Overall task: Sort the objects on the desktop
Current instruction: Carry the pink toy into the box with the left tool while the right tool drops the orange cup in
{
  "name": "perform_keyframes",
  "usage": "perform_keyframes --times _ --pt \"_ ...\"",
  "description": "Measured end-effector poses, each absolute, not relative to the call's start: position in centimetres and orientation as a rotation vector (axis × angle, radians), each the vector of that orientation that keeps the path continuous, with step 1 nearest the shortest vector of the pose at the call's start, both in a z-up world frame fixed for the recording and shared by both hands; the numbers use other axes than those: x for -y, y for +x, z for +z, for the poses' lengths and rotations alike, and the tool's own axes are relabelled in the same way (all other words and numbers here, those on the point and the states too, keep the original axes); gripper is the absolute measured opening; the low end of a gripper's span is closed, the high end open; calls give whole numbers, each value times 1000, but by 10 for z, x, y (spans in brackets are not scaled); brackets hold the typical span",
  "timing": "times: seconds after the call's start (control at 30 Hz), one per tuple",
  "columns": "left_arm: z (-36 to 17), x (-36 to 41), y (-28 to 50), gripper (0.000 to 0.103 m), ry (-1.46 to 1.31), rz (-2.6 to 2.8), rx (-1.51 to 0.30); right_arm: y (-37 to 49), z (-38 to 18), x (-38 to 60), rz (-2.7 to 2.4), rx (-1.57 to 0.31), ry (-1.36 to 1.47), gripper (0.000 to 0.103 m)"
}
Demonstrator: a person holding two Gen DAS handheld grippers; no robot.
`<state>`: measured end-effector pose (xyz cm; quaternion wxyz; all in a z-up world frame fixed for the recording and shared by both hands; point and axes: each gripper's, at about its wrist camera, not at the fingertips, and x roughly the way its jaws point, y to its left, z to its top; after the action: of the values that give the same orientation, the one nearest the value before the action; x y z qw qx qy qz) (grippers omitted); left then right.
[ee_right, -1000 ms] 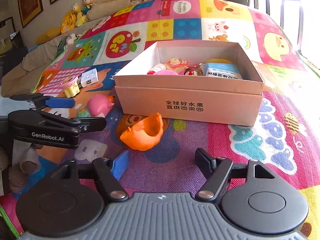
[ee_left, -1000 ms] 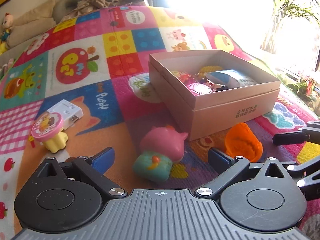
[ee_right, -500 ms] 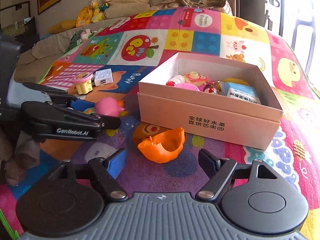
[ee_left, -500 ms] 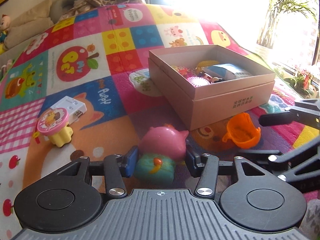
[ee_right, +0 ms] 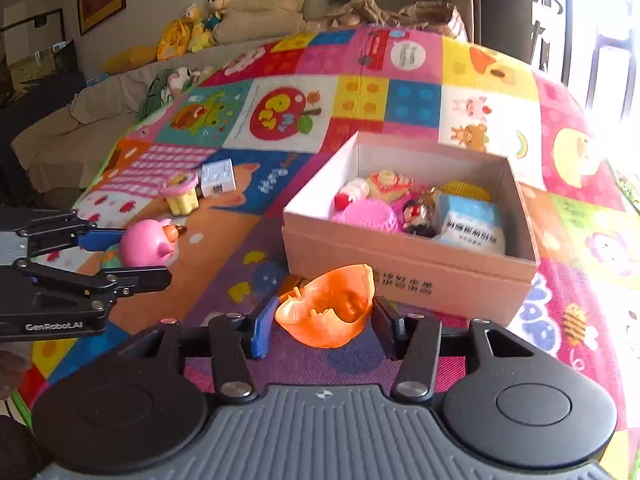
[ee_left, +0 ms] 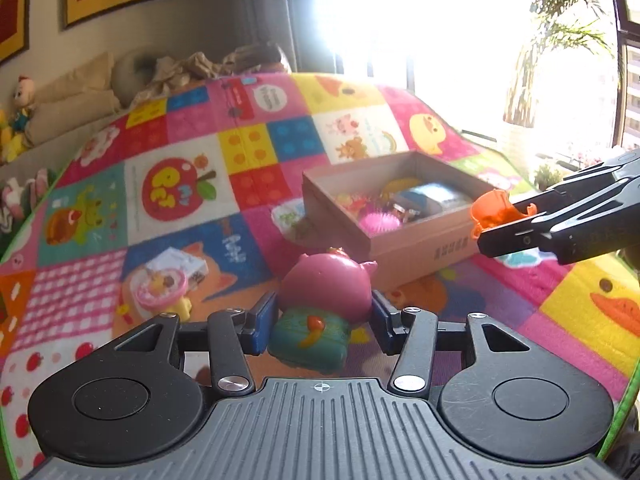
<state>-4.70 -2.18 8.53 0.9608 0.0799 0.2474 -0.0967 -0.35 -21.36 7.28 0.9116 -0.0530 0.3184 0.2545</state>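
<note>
My left gripper is shut on a pink pig toy with a teal body and holds it above the play mat; it also shows in the right wrist view. My right gripper is shut on an orange plastic shell, lifted in front of the cardboard box. The shell also shows in the left wrist view, beside the box. The box holds several small toys and a blue packet.
A pink-topped yellow cupcake toy and a white adapter block lie on the colourful play mat to the left. Cushions and plush toys line the far edge. A window and a plant are at the right.
Both grippers closed on their toys and lifted them off the mat: the left on the pig toy, the right on the orange shell. Both views rose and tilted up.
</note>
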Motion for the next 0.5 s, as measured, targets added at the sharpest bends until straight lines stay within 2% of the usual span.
perform_keyframes --times 0.17,0.27,0.37,0.5 --pt "131 55 -26 54 220 -231 -338 -20 157 255 517 -474 0 50" --pt "146 76 0 54 228 -267 -305 -20 197 276 464 -362 25 51" --pt "146 96 31 54 213 -293 -298 -10 215 287 399 -303 29 51" --pt "129 103 78 63 184 -262 -345 15 214 294 363 -315 60 51"
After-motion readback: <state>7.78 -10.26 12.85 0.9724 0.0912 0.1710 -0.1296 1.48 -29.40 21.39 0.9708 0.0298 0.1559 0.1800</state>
